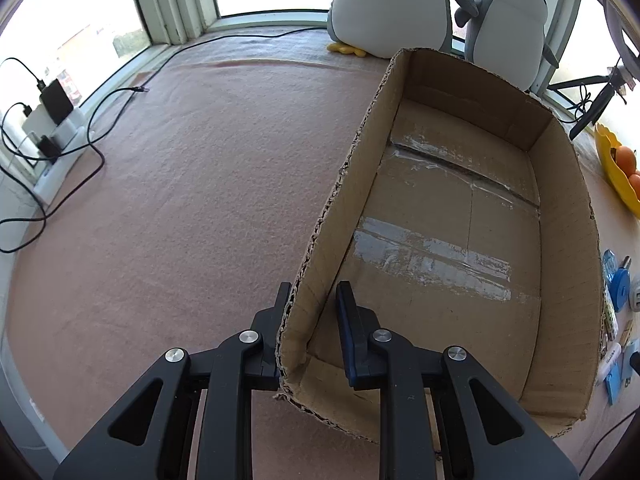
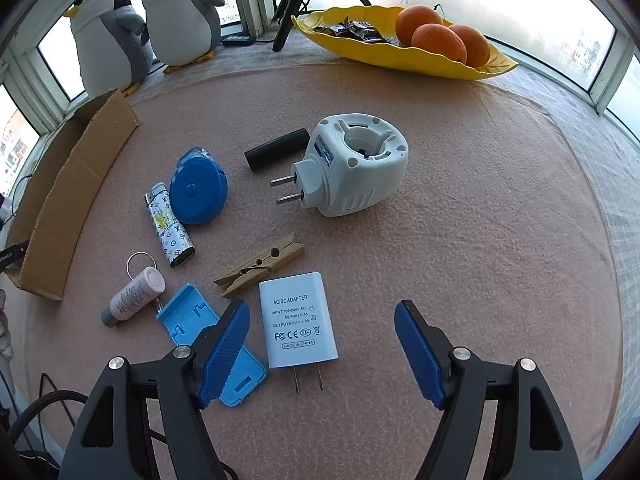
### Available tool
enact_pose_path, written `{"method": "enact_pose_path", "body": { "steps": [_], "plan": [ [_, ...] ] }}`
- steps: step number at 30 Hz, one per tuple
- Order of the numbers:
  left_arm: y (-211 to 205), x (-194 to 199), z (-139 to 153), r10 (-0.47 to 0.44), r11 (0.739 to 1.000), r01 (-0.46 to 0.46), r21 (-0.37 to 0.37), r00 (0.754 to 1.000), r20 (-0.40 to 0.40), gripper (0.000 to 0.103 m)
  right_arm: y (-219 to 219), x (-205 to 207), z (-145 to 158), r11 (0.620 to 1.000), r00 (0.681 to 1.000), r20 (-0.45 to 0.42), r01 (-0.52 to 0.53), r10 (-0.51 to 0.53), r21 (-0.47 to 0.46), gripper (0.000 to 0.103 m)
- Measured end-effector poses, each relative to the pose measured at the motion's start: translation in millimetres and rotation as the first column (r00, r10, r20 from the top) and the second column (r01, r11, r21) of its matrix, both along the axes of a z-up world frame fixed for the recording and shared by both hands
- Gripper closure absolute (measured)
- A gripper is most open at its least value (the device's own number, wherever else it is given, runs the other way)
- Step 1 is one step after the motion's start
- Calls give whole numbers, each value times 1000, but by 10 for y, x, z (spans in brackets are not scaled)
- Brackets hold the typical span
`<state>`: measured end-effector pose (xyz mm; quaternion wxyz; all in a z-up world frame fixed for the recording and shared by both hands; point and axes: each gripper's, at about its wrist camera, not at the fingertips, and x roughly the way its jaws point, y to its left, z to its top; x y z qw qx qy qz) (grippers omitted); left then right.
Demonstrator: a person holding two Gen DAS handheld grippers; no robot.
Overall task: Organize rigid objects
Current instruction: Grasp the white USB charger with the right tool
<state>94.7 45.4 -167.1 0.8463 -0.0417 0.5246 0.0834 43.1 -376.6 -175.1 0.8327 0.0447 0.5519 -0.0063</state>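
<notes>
Pink-covered bench point(image 2: 460, 208); left gripper point(image 1: 310, 312) astride cardboard box point(image 1: 460, 240) wall, grip unconfirmed; right gripper point(image 2: 322, 344) spread wide, empty, above white adapter point(image 2: 298, 320); risked snagging blue case point(image 2: 208, 340) alongside.

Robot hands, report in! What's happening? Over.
Left gripper straddles cardboard box wall. Right gripper open over AC/DC adapter. Box empty, nothing blocking.

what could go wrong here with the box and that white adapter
The left gripper straddles one thin wall of the empty cardboard box near a corner; pulling there may bend it. The right gripper is open around the AC/DC adapter, but its left finger overlaps the blue holder, which could get nudged.
</notes>
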Motion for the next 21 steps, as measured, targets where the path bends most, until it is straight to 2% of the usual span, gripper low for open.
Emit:
{"method": "enact_pose_path", "body": {
  "steps": [4, 7, 10, 12, 16, 21],
  "plan": [
    [-31, -40, 1, 5, 1000, -5, -2, 1000, -13, 83, 6, 3, -92, 1000, 999, -29, -17, 17, 9, 36],
    [-17, -73, 8, 9, 997, -12, -79, 999, -40, 85, 11, -3, -143, 1000, 999, -45, -25, 25, 7, 42],
    [-57, -97, 5, 6, 999, -7, -50, 1000, -26, 84, 31, 8, -142, 999, 999, -39, -31, 31, -8, 49],
    [-69, -100, 4, 8, 999, -9, -41, 1000, -22, 84, 44, 24, -139, 999, 999, -37, -38, 37, -23, 64],
    [-139, -110, 0, -12, 1000, 12, 21, 1000, -2, 84, 51, 50, -140, 998, 998, -34, -46, 45, -44, 71],
    [-146, -114, -3, -11, 1000, 11, 28, 1000, 2, 84, 32, 41, -134, 999, 999, -22, -28, 27, -31, 71]
  ]
}}
